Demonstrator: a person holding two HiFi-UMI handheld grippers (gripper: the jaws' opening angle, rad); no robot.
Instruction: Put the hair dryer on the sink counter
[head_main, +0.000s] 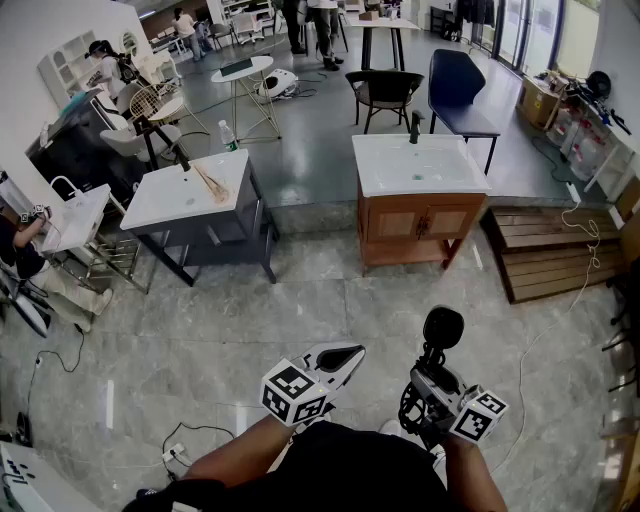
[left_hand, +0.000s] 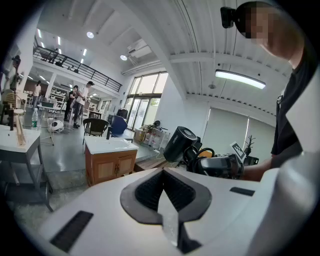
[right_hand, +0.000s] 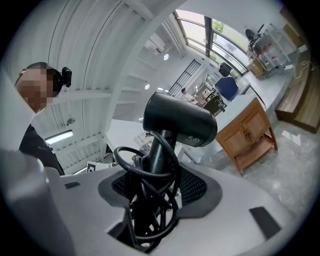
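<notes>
A black hair dryer (head_main: 443, 327) with its cord coiled round the handle stands upright in my right gripper (head_main: 432, 388), low in the head view. In the right gripper view the jaws are shut on the dryer's handle and cord (right_hand: 155, 165), with the barrel (right_hand: 180, 125) above them. My left gripper (head_main: 335, 362) is beside it on the left, shut, with nothing in it (left_hand: 162, 192). The sink counter (head_main: 400, 180), a white basin top on a wooden cabinet, stands a few steps ahead across the tiled floor. It also shows in the left gripper view (left_hand: 107, 146).
A grey vanity (head_main: 150, 205) with a white top stands ahead on the left. A wooden pallet (head_main: 545, 245) lies right of the sink counter. Behind it are a chair (head_main: 385, 92) and a blue bench (head_main: 455, 85). People are at the far back and at the left edge.
</notes>
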